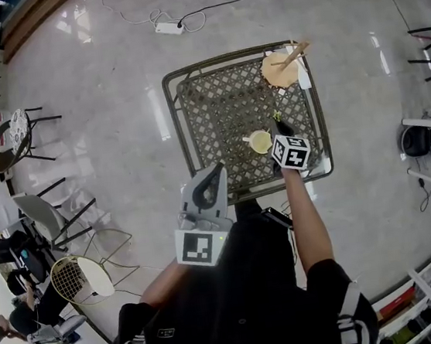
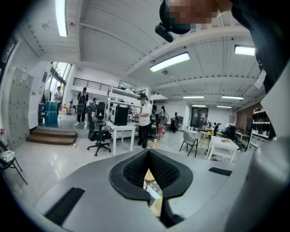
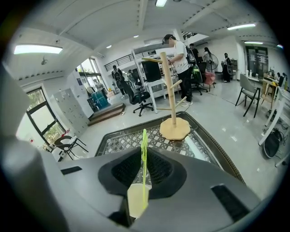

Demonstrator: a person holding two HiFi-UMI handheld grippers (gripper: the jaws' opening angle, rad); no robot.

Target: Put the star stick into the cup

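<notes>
A thin green star stick [image 3: 144,167] stands upright between the jaws of my right gripper [image 3: 144,156], which is shut on it. Its lower end reaches the mouth of a cream cup [image 3: 136,200] directly below the jaws. In the head view the cup [image 1: 259,142] stands on the metal lattice table [image 1: 224,112], with the right gripper [image 1: 280,127] just to its right and the stick's green tip [image 1: 276,115] showing. My left gripper [image 1: 214,174] hangs at the table's near edge, shut and holding nothing. In its own view the left gripper [image 2: 148,156] points out into the room.
A wooden mug tree [image 1: 284,65] lies on its side at the table's far right corner and appears beyond the jaws as a mug tree [image 3: 174,90]. Chairs [image 1: 50,219] stand to the left on the floor. A power strip [image 1: 169,27] with cables lies beyond the table.
</notes>
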